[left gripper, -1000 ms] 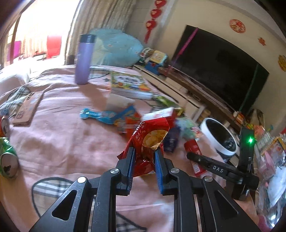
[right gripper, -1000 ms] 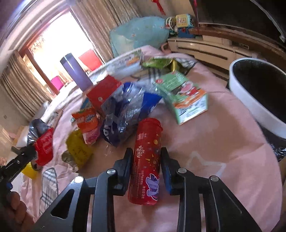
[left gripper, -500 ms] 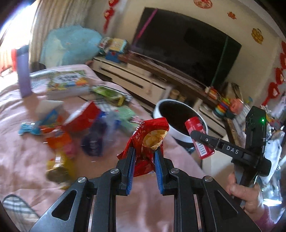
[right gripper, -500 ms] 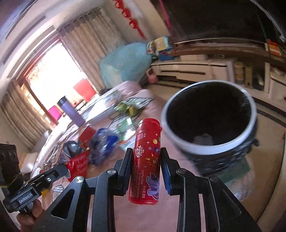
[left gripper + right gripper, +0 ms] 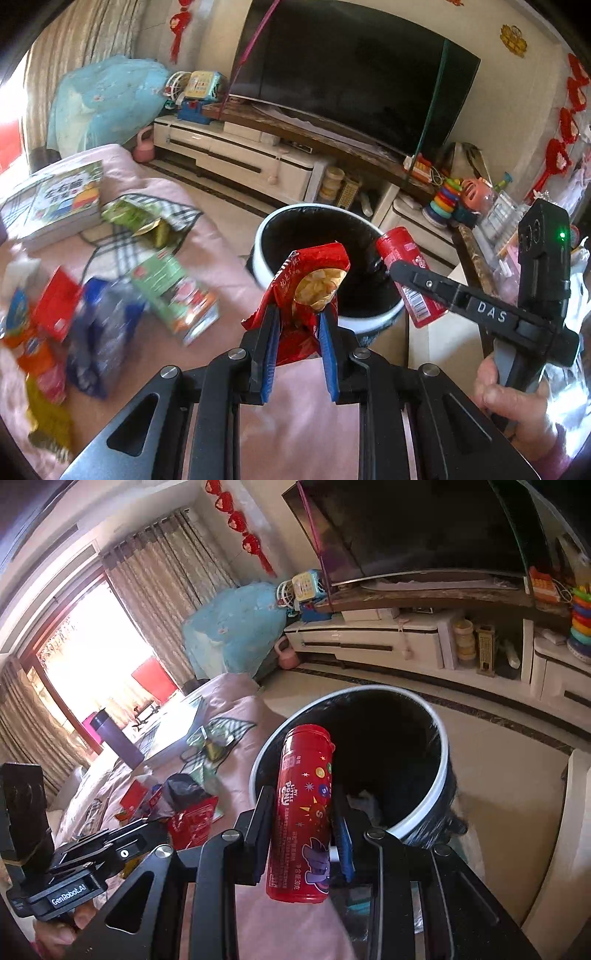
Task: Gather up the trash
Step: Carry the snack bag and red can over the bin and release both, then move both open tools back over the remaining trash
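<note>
My left gripper [image 5: 297, 325] is shut on a crumpled red snack bag [image 5: 310, 280] and holds it in front of the white-rimmed black trash bin [image 5: 266, 229], at its near rim. My right gripper [image 5: 303, 812] is shut on a red cylindrical can [image 5: 304, 805], upright, its top over the bin's [image 5: 441, 746] near-left rim. In the left wrist view the right gripper [image 5: 395, 267] with the can [image 5: 410, 273] is at the bin's right side. In the right wrist view the left gripper [image 5: 162, 825] with the red bag [image 5: 190, 825] is at lower left.
Loose wrappers lie on the pink-covered table [image 5: 155, 350]: a green carton [image 5: 173, 291], a blue bag [image 5: 99, 328], a green wrapper [image 5: 136, 218], red and orange packets. A book [image 5: 55, 203] lies at the far left. A TV [image 5: 351, 70] and cabinet stand behind the bin.
Both grippers swung from the table toward the bin, carrying the bag and the can. The bin is now closer and more central, and the can's top is over its rim.
</note>
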### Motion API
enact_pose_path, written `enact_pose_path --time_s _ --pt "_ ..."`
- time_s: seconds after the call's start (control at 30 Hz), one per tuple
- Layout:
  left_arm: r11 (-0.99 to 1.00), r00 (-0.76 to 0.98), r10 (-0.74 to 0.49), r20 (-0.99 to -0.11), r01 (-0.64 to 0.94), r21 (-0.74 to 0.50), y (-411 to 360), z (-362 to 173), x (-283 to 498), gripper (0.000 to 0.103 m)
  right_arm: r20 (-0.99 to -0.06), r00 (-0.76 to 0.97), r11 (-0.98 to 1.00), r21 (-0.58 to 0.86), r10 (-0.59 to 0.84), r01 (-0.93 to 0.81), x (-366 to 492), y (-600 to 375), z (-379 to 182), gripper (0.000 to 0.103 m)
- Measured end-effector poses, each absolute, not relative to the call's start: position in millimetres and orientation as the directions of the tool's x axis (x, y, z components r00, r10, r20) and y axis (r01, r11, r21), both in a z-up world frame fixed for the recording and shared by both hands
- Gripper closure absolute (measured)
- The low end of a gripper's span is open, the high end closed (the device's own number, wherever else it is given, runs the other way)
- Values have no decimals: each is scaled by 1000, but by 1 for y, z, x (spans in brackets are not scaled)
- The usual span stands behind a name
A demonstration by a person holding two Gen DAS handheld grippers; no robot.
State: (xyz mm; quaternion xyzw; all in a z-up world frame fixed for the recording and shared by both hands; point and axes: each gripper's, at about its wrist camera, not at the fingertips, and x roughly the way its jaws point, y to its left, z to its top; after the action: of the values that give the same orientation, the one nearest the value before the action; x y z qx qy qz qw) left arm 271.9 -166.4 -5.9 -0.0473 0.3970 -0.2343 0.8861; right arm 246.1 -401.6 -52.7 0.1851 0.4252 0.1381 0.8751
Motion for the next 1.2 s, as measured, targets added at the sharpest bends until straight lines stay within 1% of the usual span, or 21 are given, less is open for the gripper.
enact_pose_path --time_s 0.17,0.57,0.63,0.67,0.7,0.73,0.77,0.83,0.87,0.9,0.93,1.0,1.07,1.1,1.2 --pt "882 561 -454 -693 394 -259 -194 -12 301 83 -707 593 901 427 385 -77 264 -414 -59 73" --pt "884 523 -449 -725 379 -274 -225 -34 343 81 -738 569 915 399 362 -64 291 -434 -73 73" --pt "886 520 -446 -728 374 -275 -228 -36 348 78 -747 562 919 390 356 -63 296 -435 -76 73" --pt "885 517 -448 -729 374 -278 -229 -35 349 73 -749 560 920 388 353 -60 297 -436 -77 72" --pt "885 516 -448 -730 372 -279 -231 -36 351 63 -754 559 921 386 346 -49 300 -437 -79 71" --pt "886 519 -447 -729 371 -278 -231 -35 351 57 -756 556 920 389 346 -43 301 -439 -81 69" --pt "882 519 -451 -726 386 -272 -231 -34 349 51 -758 552 917 397 347 -32 303 -441 -84 69" --pt "884 533 -444 -720 390 -257 -229 -33 344 50 -755 552 911 413 354 -20 305 -446 -84 66" --pt "884 533 -447 -719 388 -262 -227 -33 341 47 -751 557 909 417 354 -15 304 -448 -83 65" --pt "883 531 -450 -718 382 -272 -223 -34 339 45 -748 561 908 419 354 -14 303 -448 -82 60" --pt "882 529 -454 -717 377 -281 -220 -35 337 44 -741 569 905 426 356 -10 300 -450 -80 54" --pt "877 524 -469 -711 373 -304 -212 -37 331 42 -731 577 898 440 363 -8 296 -450 -78 52" --pt "872 523 -480 -705 373 -317 -207 -38 326 37 -721 588 893 450 367 -6 290 -450 -75 45" --pt "868 525 -488 -697 376 -325 -205 -37 324 37 -714 597 891 455 365 -1 286 -450 -73 38" --pt "855 526 -509 -681 397 -333 -208 -35 322 37 -690 629 886 464 358 5 276 -450 -66 36"
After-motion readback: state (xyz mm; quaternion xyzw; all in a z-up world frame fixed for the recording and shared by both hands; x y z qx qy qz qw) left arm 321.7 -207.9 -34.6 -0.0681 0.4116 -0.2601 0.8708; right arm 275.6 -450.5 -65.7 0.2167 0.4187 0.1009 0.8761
